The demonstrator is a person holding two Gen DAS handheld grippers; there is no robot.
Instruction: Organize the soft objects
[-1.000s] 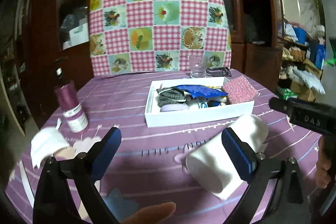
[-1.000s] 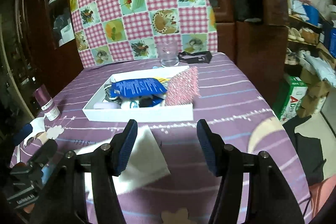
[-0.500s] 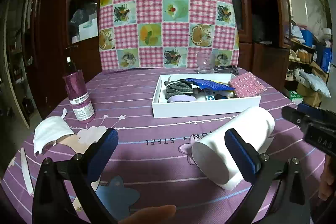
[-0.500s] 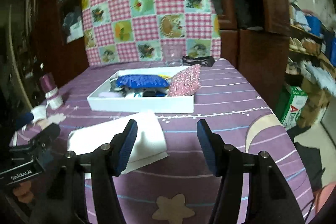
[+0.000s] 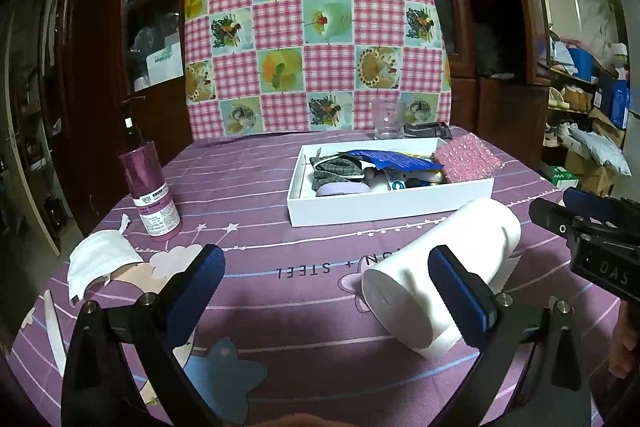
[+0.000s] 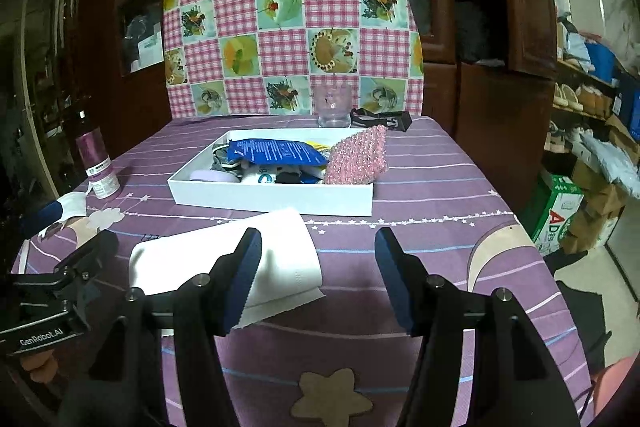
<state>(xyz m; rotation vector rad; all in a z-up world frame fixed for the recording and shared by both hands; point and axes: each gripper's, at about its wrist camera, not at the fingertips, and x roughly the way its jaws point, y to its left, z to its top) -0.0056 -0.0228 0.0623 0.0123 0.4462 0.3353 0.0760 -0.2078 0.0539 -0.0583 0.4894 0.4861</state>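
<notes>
Two grippers hover low over the bench (image 5: 248,187), both with jaws apart and holding nothing. The left gripper (image 5: 326,277) stands at full spread, wide enough to span the paper roll (image 5: 440,267), which lies on its side just in front of the white tray (image 5: 392,209). The right gripper (image 6: 318,277) waits beside the roll's far end, likely to steady it. The tray already holds a pink sponge (image 6: 358,157) and a blue packet (image 6: 276,151).

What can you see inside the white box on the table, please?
The white box holds a blue packet on top, a pink sponge leaning out, grey checked cloth and a lilac piece. Items beneath are hidden.
</notes>
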